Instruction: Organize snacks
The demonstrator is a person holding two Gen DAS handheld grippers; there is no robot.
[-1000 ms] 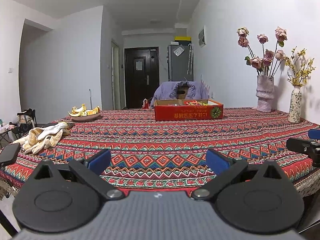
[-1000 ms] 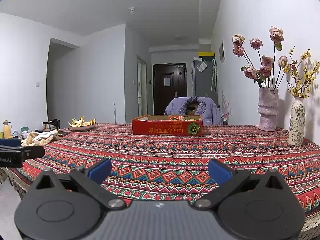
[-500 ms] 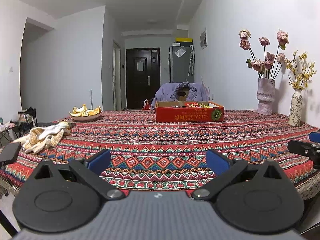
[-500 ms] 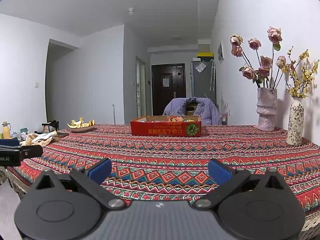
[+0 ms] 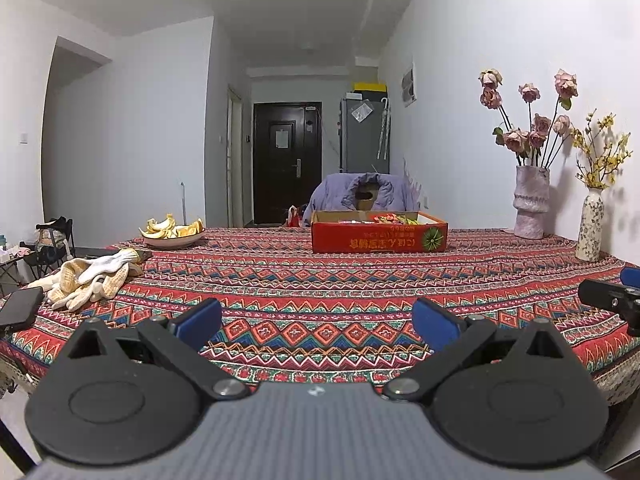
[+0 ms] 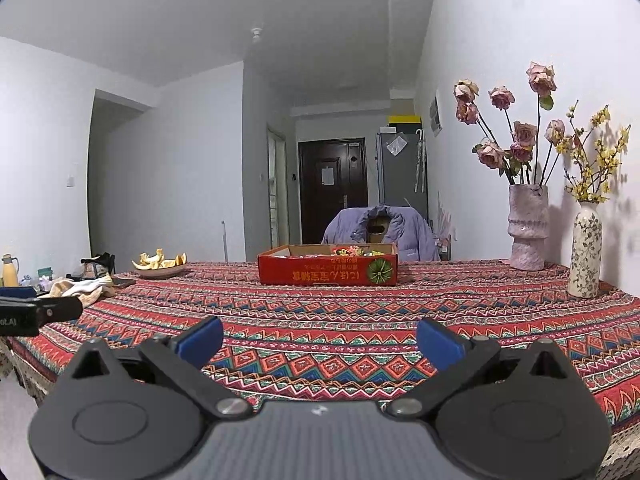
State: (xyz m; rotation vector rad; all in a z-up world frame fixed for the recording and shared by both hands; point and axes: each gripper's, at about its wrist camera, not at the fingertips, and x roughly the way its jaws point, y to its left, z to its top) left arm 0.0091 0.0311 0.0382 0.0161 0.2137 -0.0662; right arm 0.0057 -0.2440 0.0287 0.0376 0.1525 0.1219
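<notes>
A shallow red cardboard box (image 5: 378, 237) with colourful snack packets inside stands at the far side of the patterned table; it also shows in the right wrist view (image 6: 327, 271). My left gripper (image 5: 317, 322) is open and empty, low over the table's near edge, far from the box. My right gripper (image 6: 319, 340) is open and empty, also at the near edge. Each gripper's tip shows at the side of the other's view.
A plate of fruit peels (image 5: 173, 233) sits far left. White and yellow gloves (image 5: 90, 278) and a dark phone (image 5: 18, 307) lie at the left edge. Two flower vases (image 5: 530, 208) (image 5: 590, 229) stand by the right wall. A chair with a purple jacket (image 5: 362, 196) is behind the table.
Both grippers have drifted slightly lower and a little back, so the box looks a bit farther and higher. Both stay open and empty.
</notes>
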